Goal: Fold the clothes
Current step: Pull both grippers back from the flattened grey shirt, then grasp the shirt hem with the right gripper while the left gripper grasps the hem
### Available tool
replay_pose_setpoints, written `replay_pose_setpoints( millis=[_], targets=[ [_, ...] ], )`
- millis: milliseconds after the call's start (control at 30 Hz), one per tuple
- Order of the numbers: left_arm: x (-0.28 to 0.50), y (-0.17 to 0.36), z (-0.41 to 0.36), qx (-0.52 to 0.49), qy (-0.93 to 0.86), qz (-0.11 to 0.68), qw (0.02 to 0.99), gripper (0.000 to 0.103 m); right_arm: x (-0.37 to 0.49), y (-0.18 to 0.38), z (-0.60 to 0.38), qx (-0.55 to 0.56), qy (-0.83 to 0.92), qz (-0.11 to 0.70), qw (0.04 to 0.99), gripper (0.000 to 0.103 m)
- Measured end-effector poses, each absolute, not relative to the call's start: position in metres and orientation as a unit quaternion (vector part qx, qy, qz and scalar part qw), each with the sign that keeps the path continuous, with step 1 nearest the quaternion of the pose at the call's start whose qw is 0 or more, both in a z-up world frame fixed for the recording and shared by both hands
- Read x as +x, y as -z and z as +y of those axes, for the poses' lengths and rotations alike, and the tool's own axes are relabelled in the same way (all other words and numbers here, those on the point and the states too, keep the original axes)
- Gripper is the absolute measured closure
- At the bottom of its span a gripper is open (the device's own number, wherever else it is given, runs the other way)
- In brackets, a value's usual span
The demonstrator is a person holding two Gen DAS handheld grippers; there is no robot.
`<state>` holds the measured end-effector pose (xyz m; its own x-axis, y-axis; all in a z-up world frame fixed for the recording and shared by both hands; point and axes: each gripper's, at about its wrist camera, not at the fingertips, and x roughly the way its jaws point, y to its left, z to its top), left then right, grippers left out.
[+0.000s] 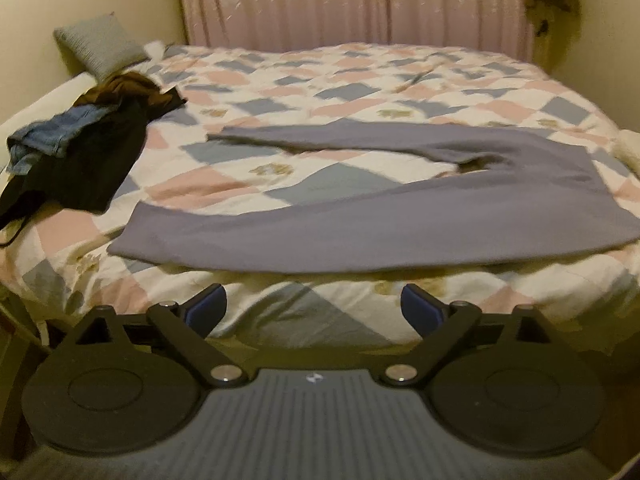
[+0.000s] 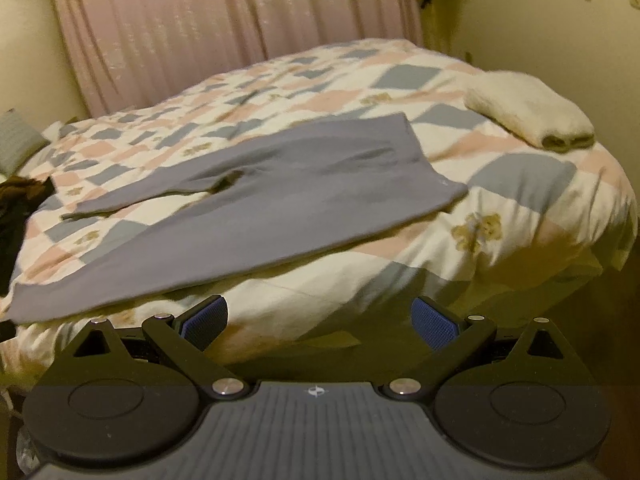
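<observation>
Two wide-spread, empty grippers, left gripper (image 1: 313,304) and right gripper (image 2: 319,317), before leggings (image 1: 400,216) lengthwise left-right, waistband rightward.

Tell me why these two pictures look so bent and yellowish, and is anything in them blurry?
Left wrist view: the fisheye lens bows the bed edges; dim warm light tints everything yellow; the purple garment is slightly smeared. Right wrist view: same curving and tint, the garment's near edge is soft, while the open right gripper close up looks sharper. No glare in either.
</observation>
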<state>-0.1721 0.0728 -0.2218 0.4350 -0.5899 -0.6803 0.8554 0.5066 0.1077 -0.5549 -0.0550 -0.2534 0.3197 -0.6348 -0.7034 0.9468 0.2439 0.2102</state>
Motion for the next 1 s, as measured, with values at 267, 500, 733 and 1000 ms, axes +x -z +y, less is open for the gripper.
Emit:
replay_pose_setpoints(
  millis=[267,500,733,1000],
  targets=[
    [-0.117,0.243,0.023,0.240,0.463,0.301,0.798,0.011,-0.549,0.292,-0.125,0.313,0.519,0.285,0.743,0.006],
    [-0.083,0.237,-0.073,0.280,0.523,0.219,0.775,0.010,-0.548,0.271,-0.200,0.247,0.458,0.142,0.842,0.007],
    [-0.032,0.251,-0.198,0.337,0.624,0.149,0.689,0.015,-0.509,0.298,-0.324,0.247,0.403,0.208,0.856,0.012],
    [0.054,0.274,-0.334,0.378,0.697,0.159,0.588,0.070,-0.447,0.297,-0.469,0.186,0.248,0.303,0.901,0.036]
  ],
)
